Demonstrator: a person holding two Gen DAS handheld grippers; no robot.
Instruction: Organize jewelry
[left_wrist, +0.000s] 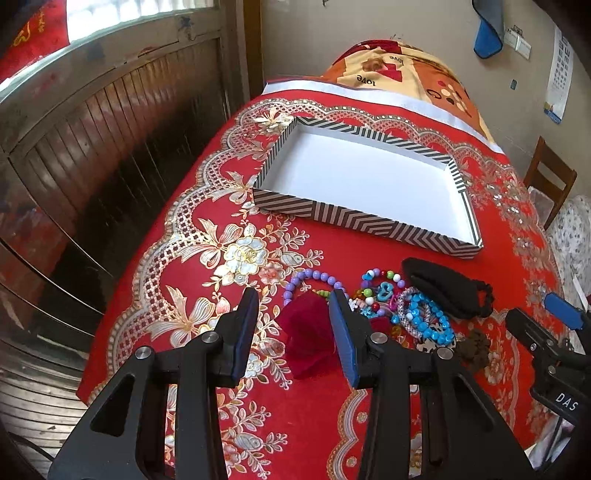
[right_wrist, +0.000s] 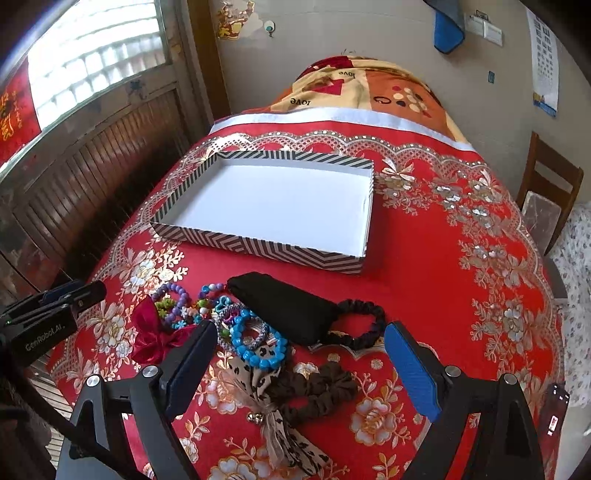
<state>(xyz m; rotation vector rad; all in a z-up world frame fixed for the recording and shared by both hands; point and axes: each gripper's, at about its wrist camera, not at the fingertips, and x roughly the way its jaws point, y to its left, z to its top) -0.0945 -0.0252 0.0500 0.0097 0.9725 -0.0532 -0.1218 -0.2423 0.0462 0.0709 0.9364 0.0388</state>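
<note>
With the striped box (left_wrist: 369, 225) empty on the bench, both claws hang spread over the jewelry pile (right_wrist: 236, 325), so the left claw (left_wrist: 295, 332) should drop squarely around the red bow (left_wrist: 308, 332) before pinching, while the right claw (right_wrist: 299, 365) waits.

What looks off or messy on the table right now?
Nothing is damaged or spilled. The striped shallow cardboard box is empty, while the bead bracelets, dark red fabric bow and black fabric headband lie overlapping in one heap in front of it.
</note>
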